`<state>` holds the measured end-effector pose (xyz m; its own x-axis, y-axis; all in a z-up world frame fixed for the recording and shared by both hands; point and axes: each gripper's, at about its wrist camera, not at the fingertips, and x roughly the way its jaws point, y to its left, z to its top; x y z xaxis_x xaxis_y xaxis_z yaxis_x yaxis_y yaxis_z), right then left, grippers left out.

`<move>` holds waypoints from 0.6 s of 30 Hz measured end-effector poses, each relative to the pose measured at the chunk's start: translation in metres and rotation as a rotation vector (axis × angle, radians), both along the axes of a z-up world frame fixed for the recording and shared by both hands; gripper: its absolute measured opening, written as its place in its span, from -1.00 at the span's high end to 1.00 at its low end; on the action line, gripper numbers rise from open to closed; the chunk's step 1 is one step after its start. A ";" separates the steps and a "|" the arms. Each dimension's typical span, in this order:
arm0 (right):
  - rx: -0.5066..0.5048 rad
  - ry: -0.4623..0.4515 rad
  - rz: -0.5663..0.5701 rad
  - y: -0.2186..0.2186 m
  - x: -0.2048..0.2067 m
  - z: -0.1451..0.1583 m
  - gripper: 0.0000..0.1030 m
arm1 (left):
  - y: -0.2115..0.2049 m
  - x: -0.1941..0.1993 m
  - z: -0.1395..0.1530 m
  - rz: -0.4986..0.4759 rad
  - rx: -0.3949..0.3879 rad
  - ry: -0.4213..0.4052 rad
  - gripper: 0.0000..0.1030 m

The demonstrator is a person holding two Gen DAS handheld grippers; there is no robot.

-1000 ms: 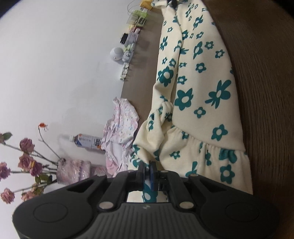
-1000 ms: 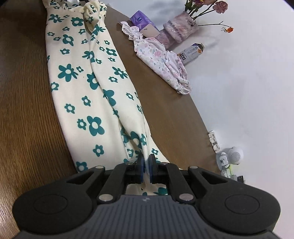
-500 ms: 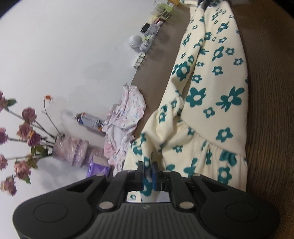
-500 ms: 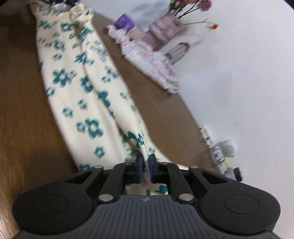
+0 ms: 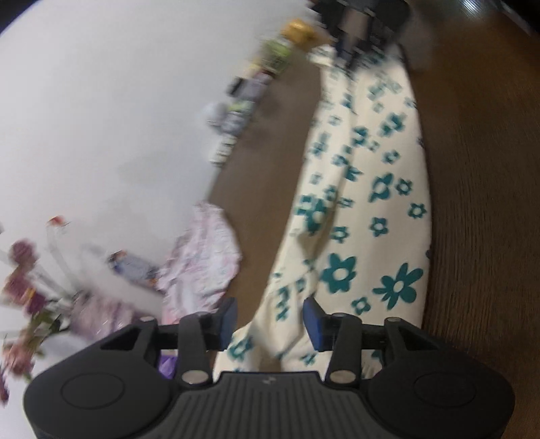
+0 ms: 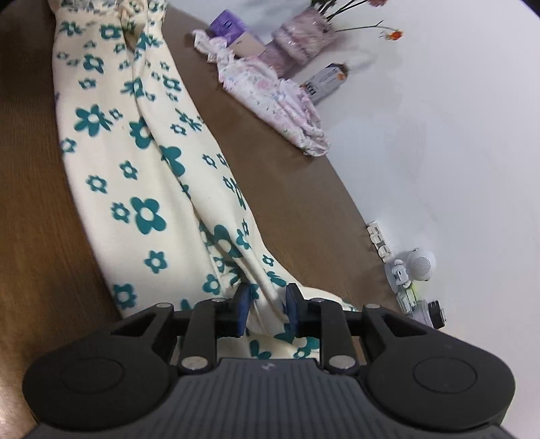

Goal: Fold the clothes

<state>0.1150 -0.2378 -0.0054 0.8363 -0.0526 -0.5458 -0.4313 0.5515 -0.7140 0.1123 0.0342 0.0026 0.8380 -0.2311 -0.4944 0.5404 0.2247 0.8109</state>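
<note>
A cream garment with teal flowers point(image 5: 364, 209) lies folded into a long strip on the brown wooden table point(image 5: 489, 202). It also shows in the right wrist view point(image 6: 135, 162). My left gripper point(image 5: 270, 317) is open over one end of the strip, with cloth lying between its blue pads. My right gripper point(image 6: 266, 310) is open at the other end, with a fold of cloth between its pads. The left wrist view is blurred by motion.
A crumpled pink floral garment point(image 6: 273, 101) lies by the table's far edge, next to a pink vase of roses point(image 6: 303, 40), a purple pack point(image 6: 226, 25) and a small carton point(image 6: 325, 82). Small white figures and gadgets point(image 6: 411, 273) stand along the white wall.
Both grippers were shut on the ends of the flowered garment and have now opened, letting it go. The garment lies flat on the table. The left gripper has moved.
</note>
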 end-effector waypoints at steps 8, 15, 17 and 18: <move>-0.131 -0.010 0.042 0.009 0.013 -0.004 0.84 | -0.014 0.025 -0.012 -0.009 0.109 0.048 0.90; -0.188 -0.019 0.054 0.008 0.015 -0.022 0.85 | -0.006 0.010 -0.020 -0.037 0.118 0.090 0.90; -0.173 -0.016 0.051 0.006 0.014 -0.024 0.84 | -0.005 0.009 -0.015 -0.029 0.086 0.091 0.81; -0.160 -0.015 0.047 0.005 0.013 -0.023 0.84 | -0.003 0.011 -0.012 -0.026 0.069 0.088 0.74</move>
<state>0.1278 -0.2328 -0.0285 0.8481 -0.0985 -0.5207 -0.4423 0.4095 -0.7979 0.1228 0.0313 -0.0093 0.7847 -0.2149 -0.5815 0.6153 0.1556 0.7728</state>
